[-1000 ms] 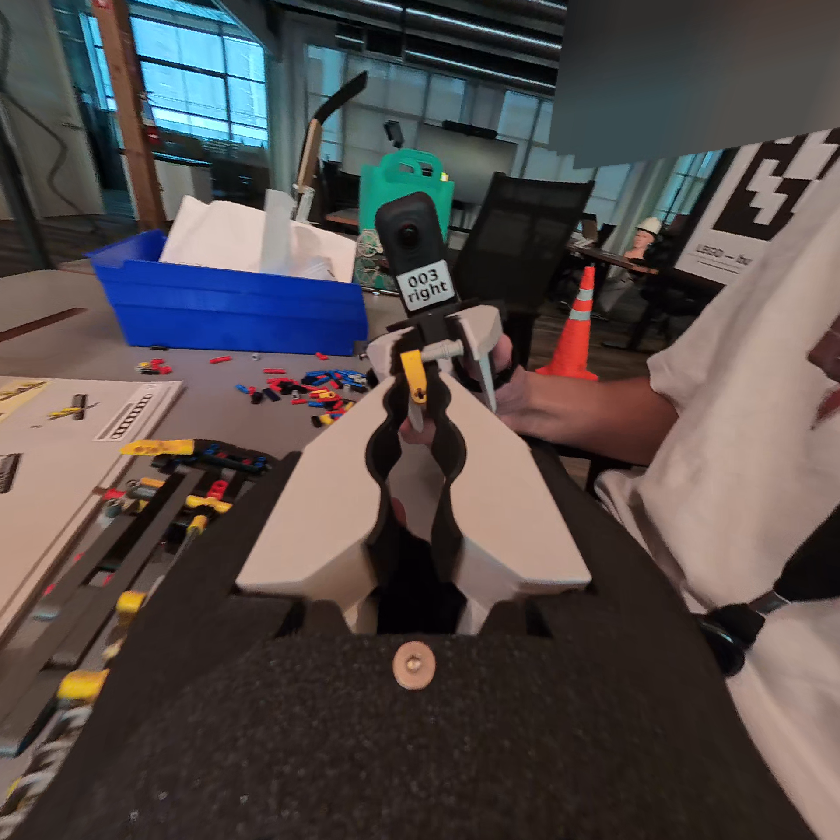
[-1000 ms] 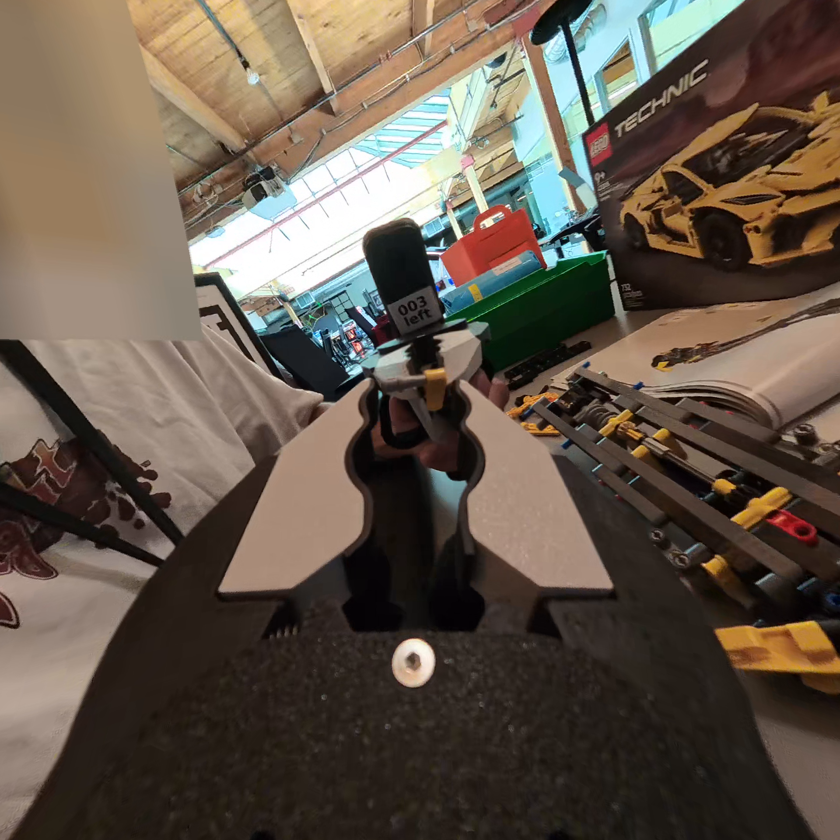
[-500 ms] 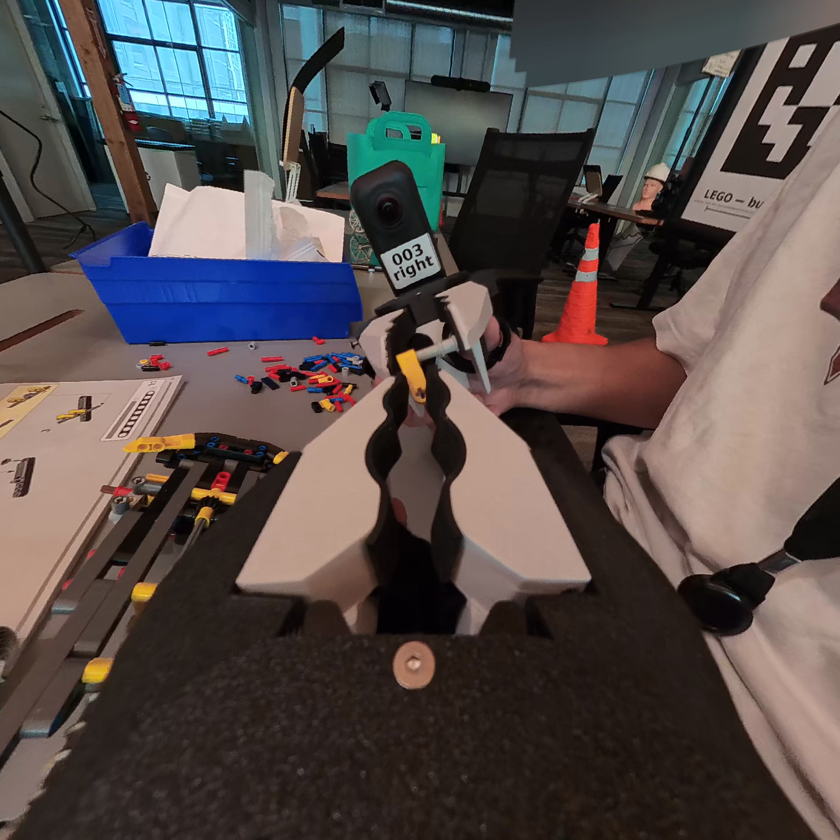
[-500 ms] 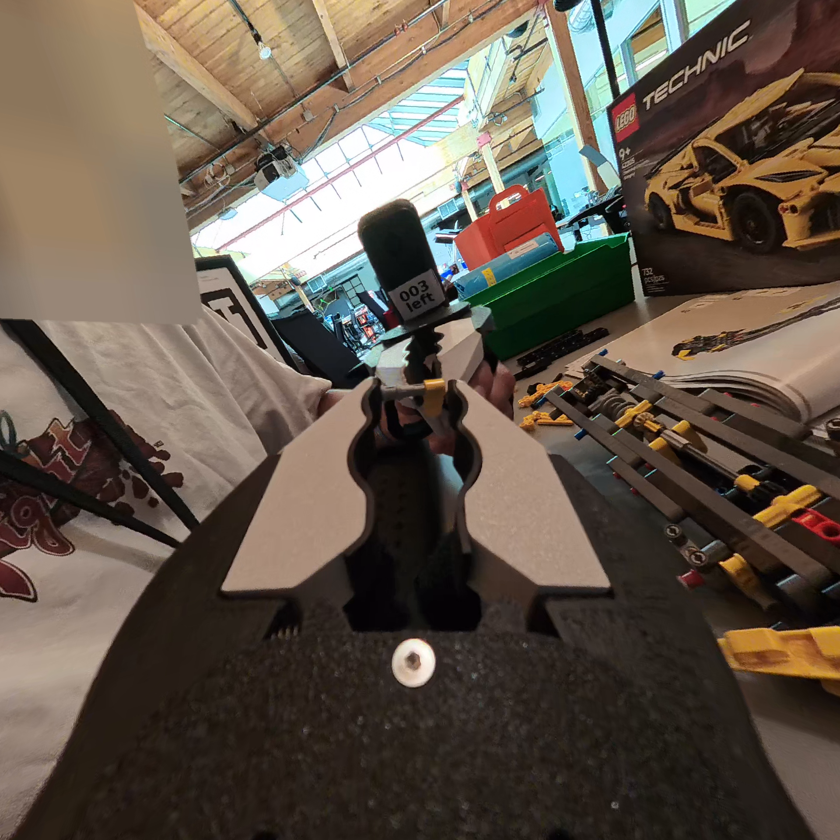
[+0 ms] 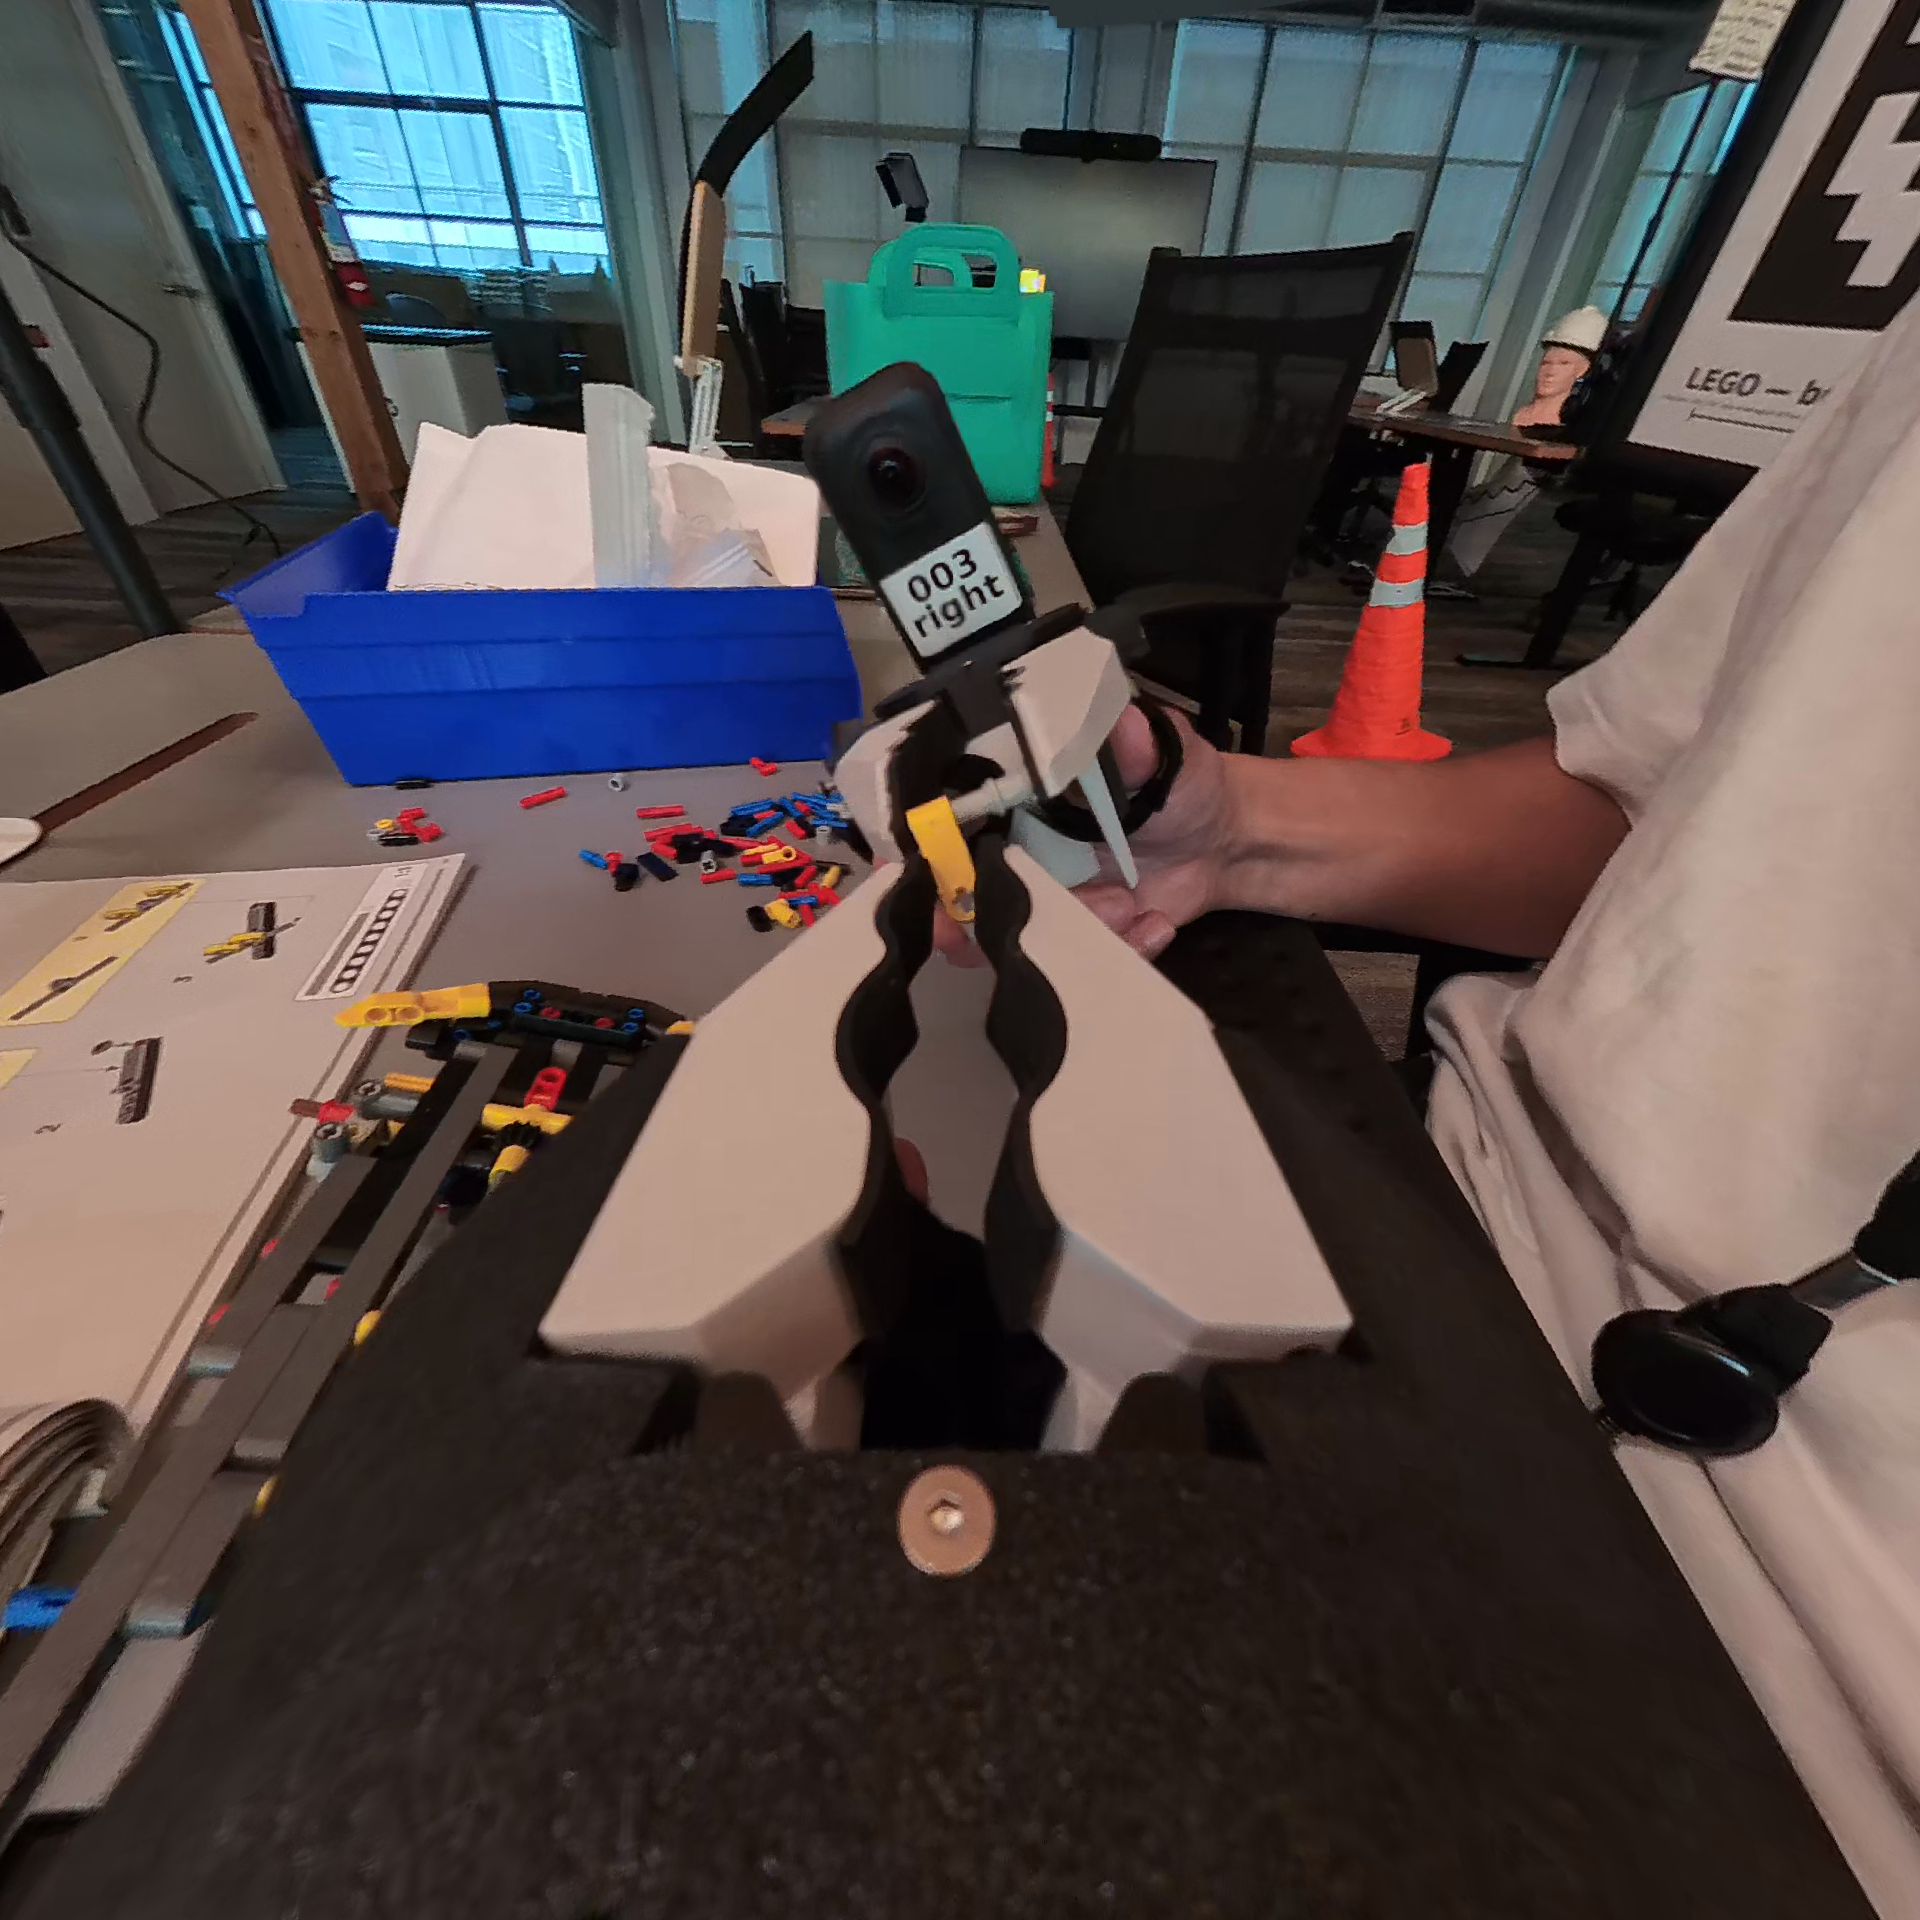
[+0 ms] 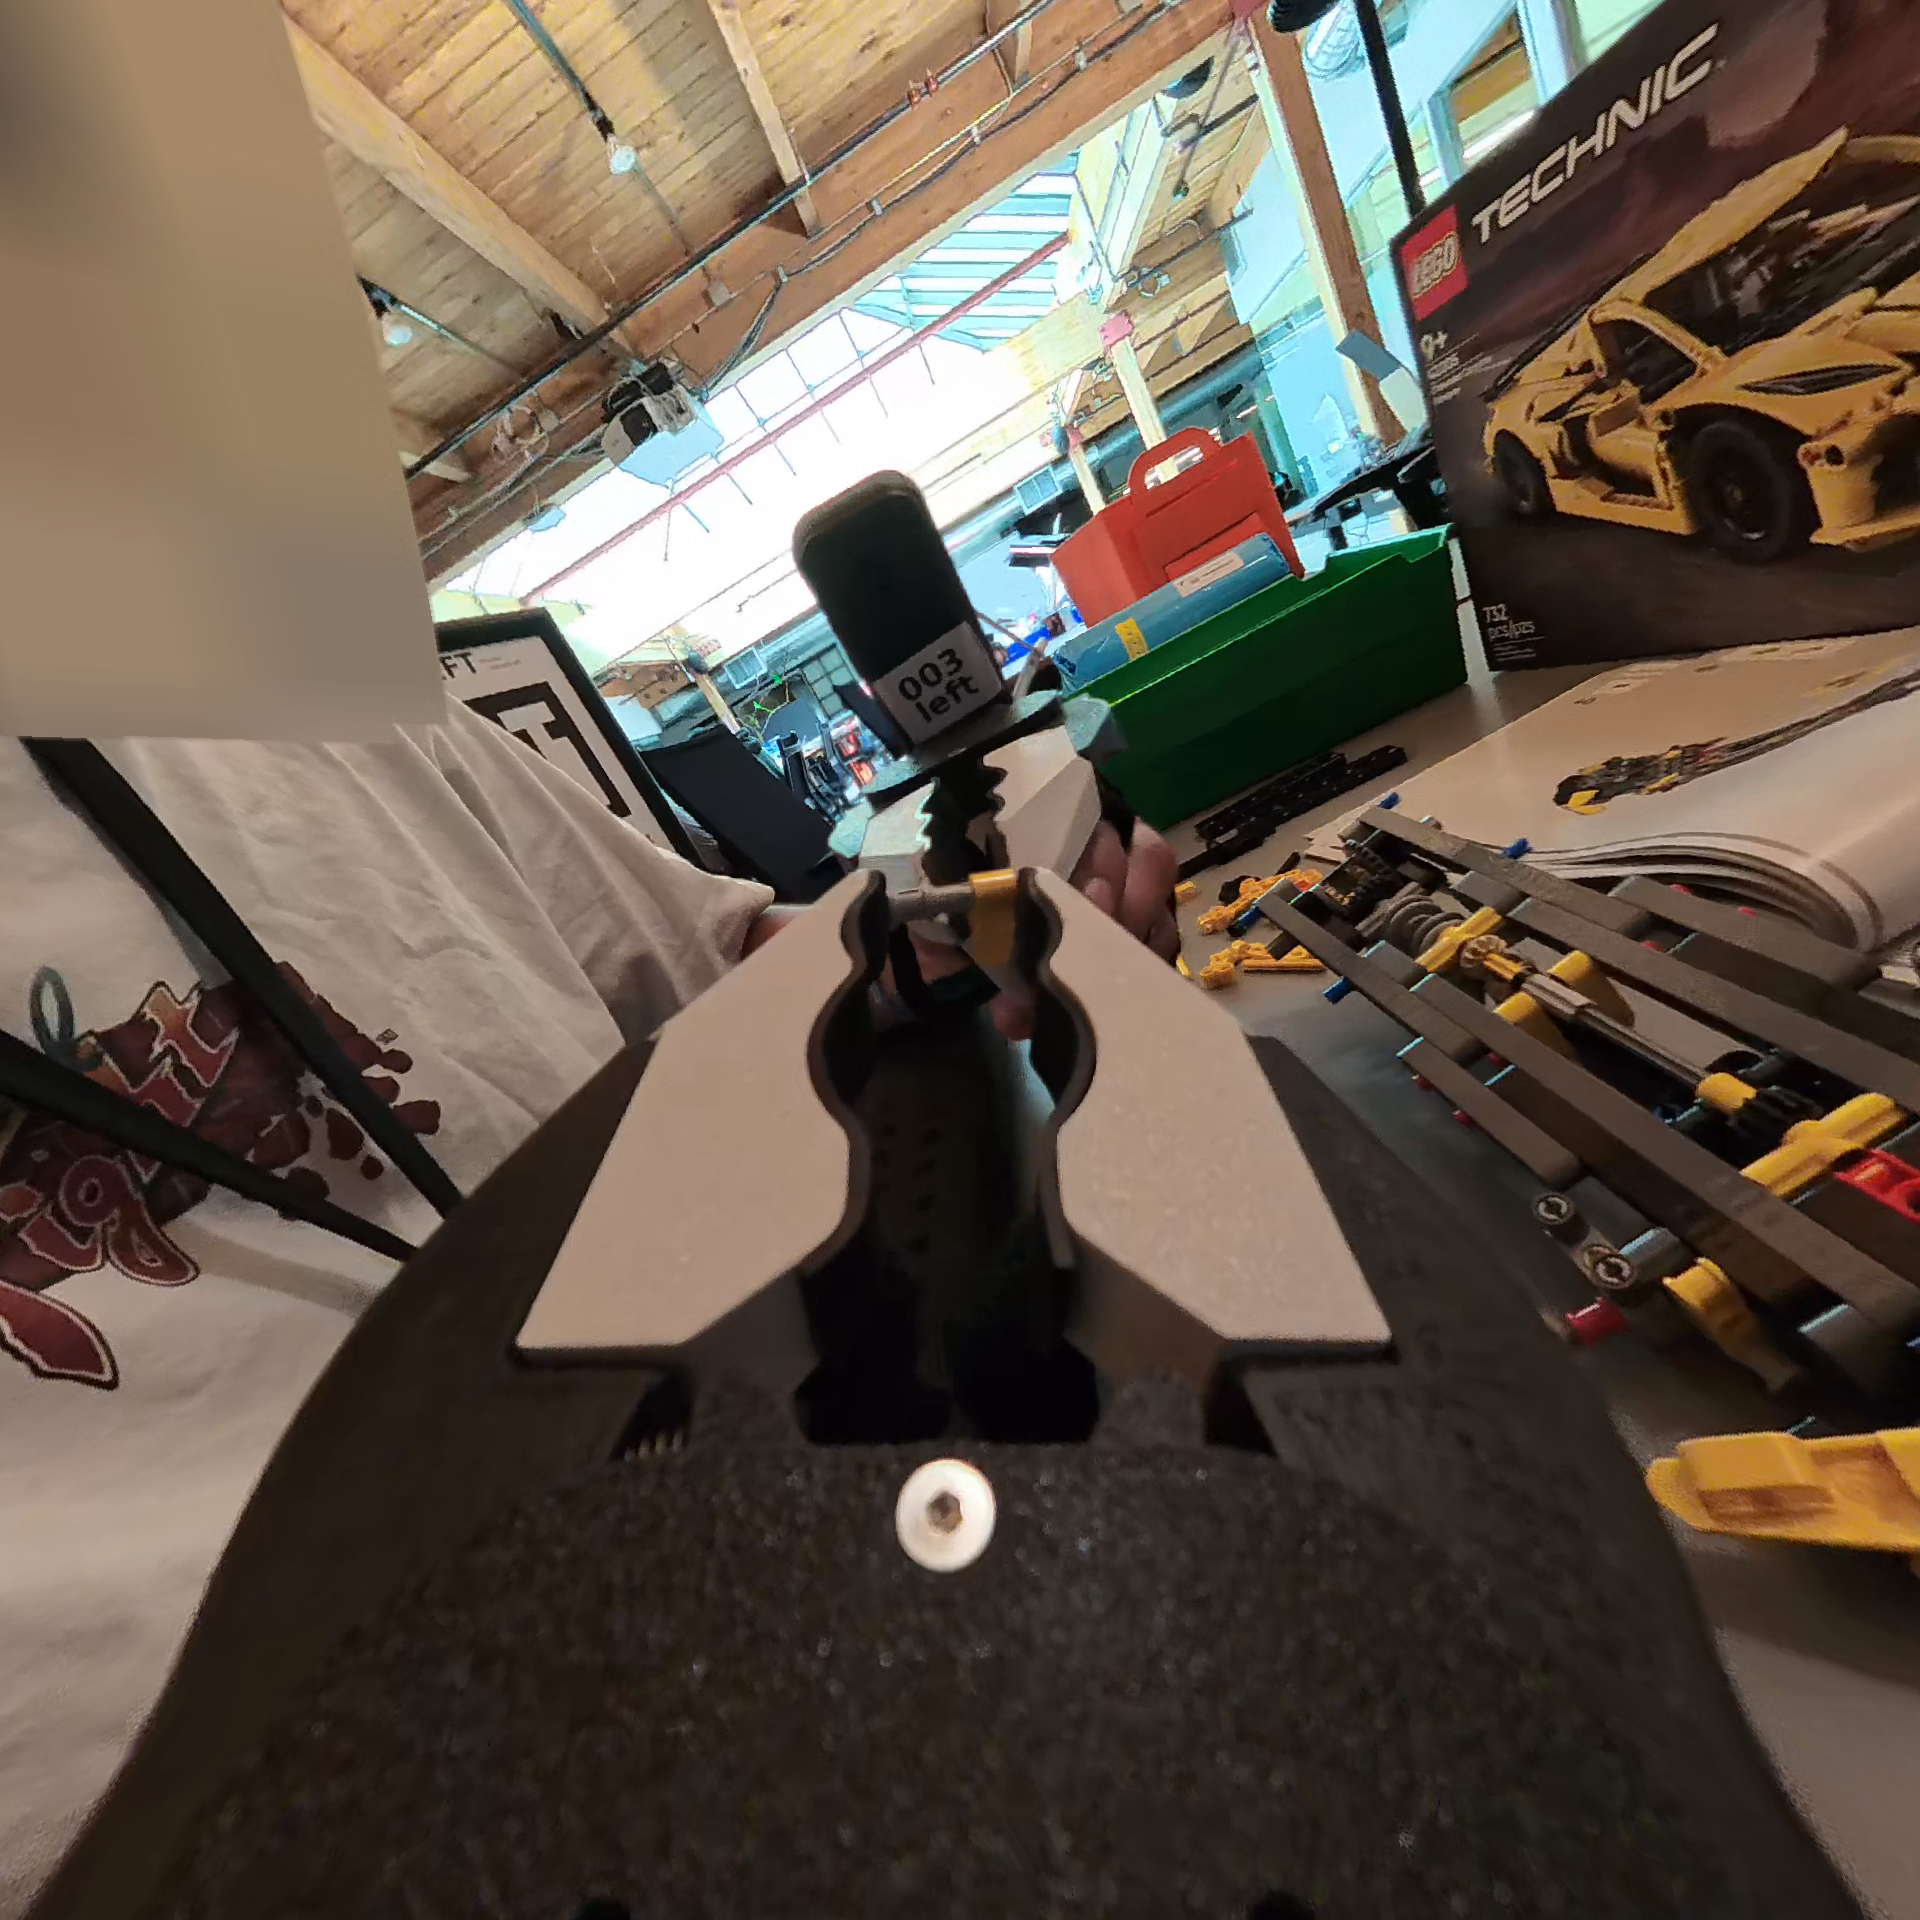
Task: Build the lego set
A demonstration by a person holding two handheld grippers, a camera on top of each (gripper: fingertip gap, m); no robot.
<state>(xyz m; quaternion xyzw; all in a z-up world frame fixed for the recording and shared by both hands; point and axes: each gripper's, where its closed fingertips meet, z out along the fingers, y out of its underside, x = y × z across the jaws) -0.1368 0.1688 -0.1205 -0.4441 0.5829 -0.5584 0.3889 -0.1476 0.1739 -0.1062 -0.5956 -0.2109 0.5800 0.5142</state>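
Both grippers are held in the air, facing each other tip to tip. My left gripper [image 5: 951,883] is shut on a small yellow connector [image 5: 935,842]. A short grey axle [image 5: 982,805] sticks out of the connector's side. My right gripper [image 6: 951,899] is closed endwise on the pair: the grey axle [image 6: 928,899] touches one pad and the yellow connector [image 6: 992,914] touches the other. The half-built dark grey chassis [image 6: 1558,1039] with yellow and red parts lies on the table; it also shows in the left wrist view [image 5: 416,1143].
An open instruction book [image 5: 156,1039] lies beside the chassis. Loose red, blue and yellow pieces [image 5: 748,852] lie before a blue bin [image 5: 551,675]. A green bin [image 6: 1299,675], the set's box [image 6: 1683,364] and a yellow panel [image 6: 1797,1496] are in the right wrist view. The person's torso is close behind. Less than 4 cm separates the two grippers' tips.
The right gripper's fingers have narrowed around the axle and yellow connector, which now sit between its tips. Both grippers have shifted a little while still facing each other.
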